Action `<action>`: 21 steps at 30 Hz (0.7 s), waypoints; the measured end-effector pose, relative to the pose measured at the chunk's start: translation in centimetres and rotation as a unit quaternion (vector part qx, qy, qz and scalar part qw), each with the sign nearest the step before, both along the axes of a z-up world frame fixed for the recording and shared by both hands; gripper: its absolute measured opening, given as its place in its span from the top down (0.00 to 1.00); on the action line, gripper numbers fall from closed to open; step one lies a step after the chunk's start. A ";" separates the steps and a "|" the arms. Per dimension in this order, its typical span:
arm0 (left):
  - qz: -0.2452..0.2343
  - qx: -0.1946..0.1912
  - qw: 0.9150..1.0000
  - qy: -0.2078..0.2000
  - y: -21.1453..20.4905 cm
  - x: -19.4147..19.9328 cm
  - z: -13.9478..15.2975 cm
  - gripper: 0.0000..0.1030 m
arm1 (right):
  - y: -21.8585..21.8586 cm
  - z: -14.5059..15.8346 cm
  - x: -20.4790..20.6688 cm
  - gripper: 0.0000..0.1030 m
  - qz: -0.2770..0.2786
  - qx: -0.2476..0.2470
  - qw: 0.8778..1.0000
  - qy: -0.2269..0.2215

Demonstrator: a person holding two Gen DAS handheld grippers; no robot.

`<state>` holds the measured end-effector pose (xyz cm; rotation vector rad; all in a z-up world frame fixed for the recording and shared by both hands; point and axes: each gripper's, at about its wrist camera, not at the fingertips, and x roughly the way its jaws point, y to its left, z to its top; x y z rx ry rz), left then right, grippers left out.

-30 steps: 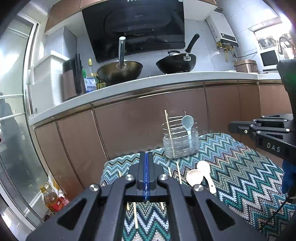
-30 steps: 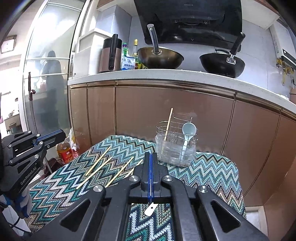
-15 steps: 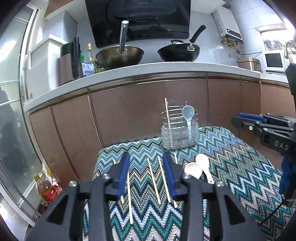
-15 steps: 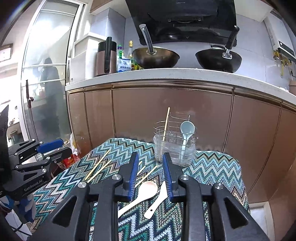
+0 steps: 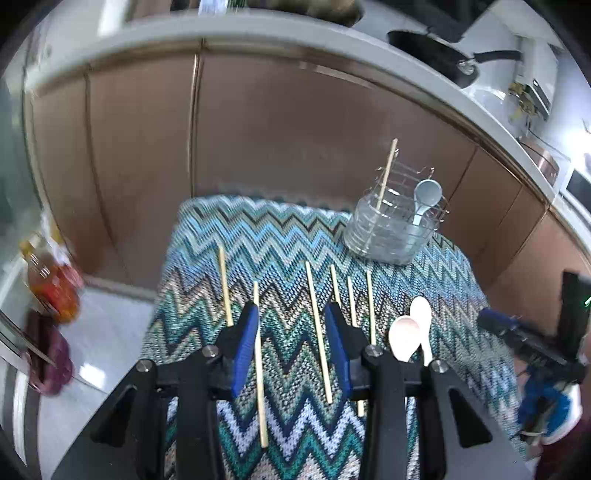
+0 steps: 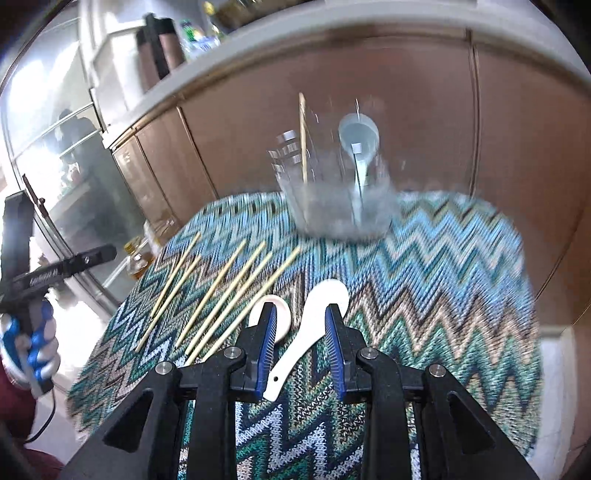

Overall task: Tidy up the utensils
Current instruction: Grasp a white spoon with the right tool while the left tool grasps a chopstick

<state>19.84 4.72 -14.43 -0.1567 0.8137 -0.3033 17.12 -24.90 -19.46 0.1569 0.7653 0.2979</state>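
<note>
left hand-held gripper (image 5: 291, 321): jaws apart | right hand-held gripper (image 6: 301, 321): jaws apart

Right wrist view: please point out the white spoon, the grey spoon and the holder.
white spoon (image 6: 325, 299), right wrist view, bowl.
grey spoon (image 6: 359, 138), right wrist view, bowl.
holder (image 6: 332, 218), right wrist view, front wall.

Black pan (image 5: 432, 51) on the counter (image 5: 258, 31)

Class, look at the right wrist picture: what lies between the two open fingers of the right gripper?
In the right wrist view, the white spoon lies on the zigzag cloth between the open right gripper fingers, untouched as far as shows.
</note>
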 end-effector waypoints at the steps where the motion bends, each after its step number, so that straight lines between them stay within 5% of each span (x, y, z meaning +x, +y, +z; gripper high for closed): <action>1: -0.008 -0.005 1.000 0.014 -0.1 0.7 -0.2 0.66 | -0.3 -0.5 0.8 0.74 0.004 0.003 1.000 0.013; 10: -0.055 0.001 0.991 0.121 -4.8 8.7 -3.1 0.70 | -1.5 -3.6 5.7 0.74 0.043 0.030 0.996 0.077; 21: -0.040 0.045 0.971 0.231 -8.5 15.8 -8.7 0.85 | -1.3 -5.7 10.4 0.74 0.091 0.038 0.986 0.134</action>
